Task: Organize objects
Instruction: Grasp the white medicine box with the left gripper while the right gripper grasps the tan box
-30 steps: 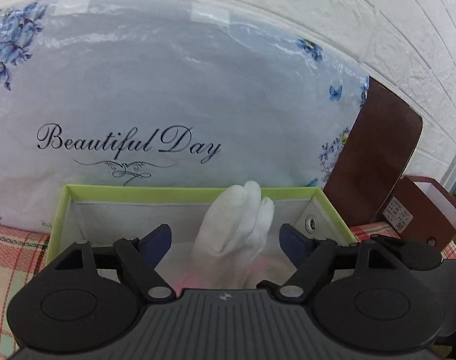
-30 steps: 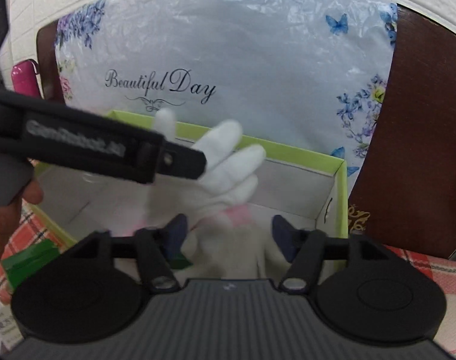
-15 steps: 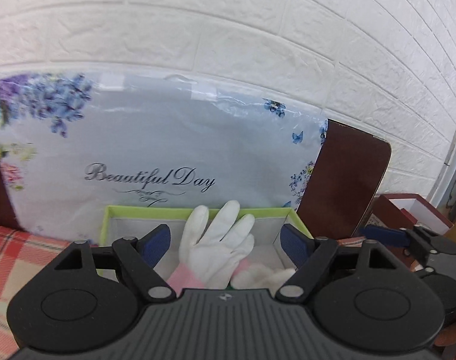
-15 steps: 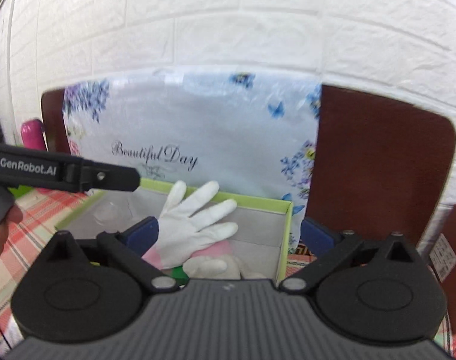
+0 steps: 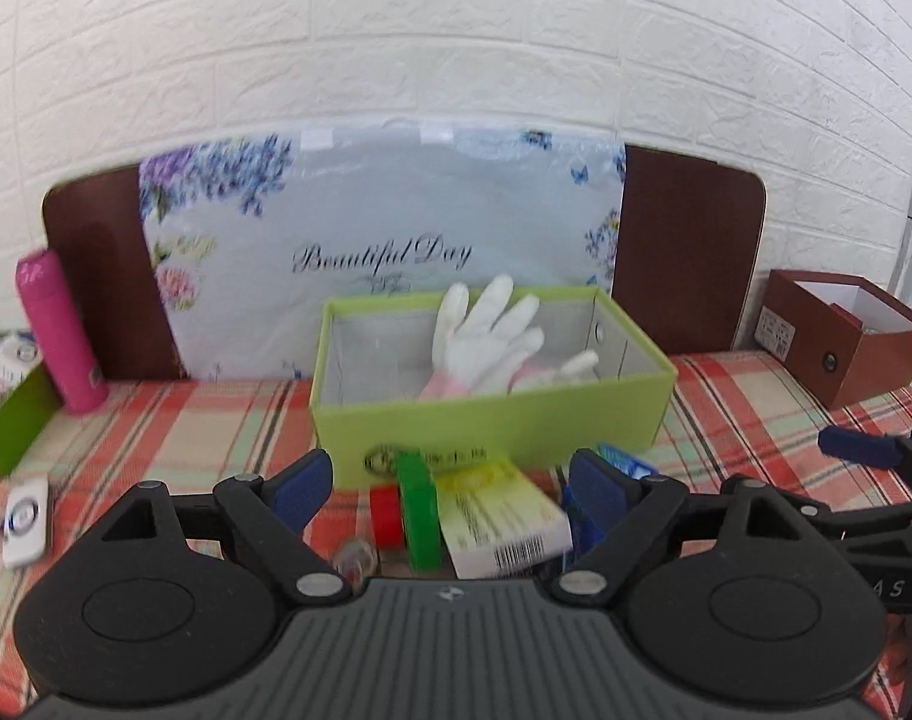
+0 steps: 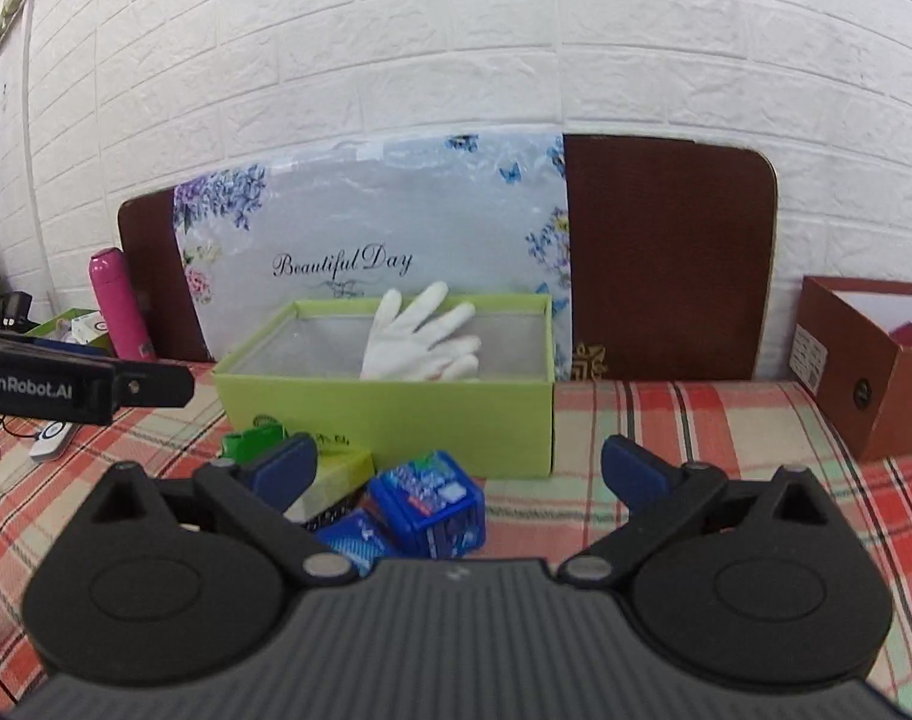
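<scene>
A lime-green open box (image 5: 486, 420) (image 6: 396, 408) stands on the plaid cloth. White gloves (image 5: 486, 336) (image 6: 423, 339) with pink cuffs lie inside it, fingers sticking up over the rim. In front of the box lie a yellow-white carton (image 5: 504, 519), a green tape roll (image 5: 417, 510), a red item (image 5: 385, 510) and blue packets (image 6: 429, 501). My left gripper (image 5: 450, 477) is open and empty, above these items. My right gripper (image 6: 459, 471) is open and empty, also short of the box.
A floral "Beautiful Day" bag (image 5: 384, 252) and a brown board (image 6: 666, 258) lean on the brick wall. A pink bottle (image 5: 60, 330) and a green box (image 5: 6, 414) stand left. A brown open box (image 5: 840, 336) stands right. A white device (image 5: 27, 519) lies front left.
Both grippers have pulled back and away from the green box, leaving the gloves inside it. The items in front of the box have come into view.
</scene>
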### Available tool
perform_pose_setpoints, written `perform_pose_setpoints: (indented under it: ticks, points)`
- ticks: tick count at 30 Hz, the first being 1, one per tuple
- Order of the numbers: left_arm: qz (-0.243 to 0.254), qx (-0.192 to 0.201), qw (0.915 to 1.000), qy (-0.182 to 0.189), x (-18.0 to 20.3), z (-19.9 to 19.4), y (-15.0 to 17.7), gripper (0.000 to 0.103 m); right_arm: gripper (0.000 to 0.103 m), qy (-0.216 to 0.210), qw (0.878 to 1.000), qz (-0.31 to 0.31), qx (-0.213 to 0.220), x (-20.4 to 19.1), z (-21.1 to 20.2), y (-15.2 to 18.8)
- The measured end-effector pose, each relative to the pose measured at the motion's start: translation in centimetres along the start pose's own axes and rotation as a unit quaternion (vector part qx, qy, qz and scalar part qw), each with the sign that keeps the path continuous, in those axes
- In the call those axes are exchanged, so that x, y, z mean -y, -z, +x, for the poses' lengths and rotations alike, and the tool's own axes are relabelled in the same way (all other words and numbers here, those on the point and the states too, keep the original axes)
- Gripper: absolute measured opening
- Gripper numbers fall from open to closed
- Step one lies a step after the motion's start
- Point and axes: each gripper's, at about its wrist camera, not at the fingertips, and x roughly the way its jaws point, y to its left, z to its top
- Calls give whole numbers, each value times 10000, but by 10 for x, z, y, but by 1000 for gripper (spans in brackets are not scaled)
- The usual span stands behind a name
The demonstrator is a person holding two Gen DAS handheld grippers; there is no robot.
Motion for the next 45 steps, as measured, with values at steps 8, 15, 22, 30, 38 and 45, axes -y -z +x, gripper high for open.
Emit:
perform_pose_setpoints:
  ticks: [8, 15, 22, 30, 38, 45]
  points:
    - [-241, -340, 9984, -385, -8, -6, 35, 89, 103, 196, 9986, 400, -286, 0, -15, 45]
    - [-429, -619, 9957, -533, -26, -6, 60, 89, 103, 217, 9970, 453, -593, -10, -13, 66]
    - [-925, -1190, 9861, -702, -67, 3, 101, 89, 103, -272, 9940, 300, -1019, -39, -2, 83]
    - [-1050, -1143, 9866, -493, -69, 12, 102, 89, 71, -179, 9927, -53, -1192, -71, 33, 94]
    - [-863, -1111, 9898, -243, -48, 51, 97, 90, 31, 91, 9910, -264, -1308, -39, -5, 106]
    - [-568, -1220, 9893, 559, -67, 38, 111, 74, 31, 51, 9889, -434, -1422, -33, -27, 112]
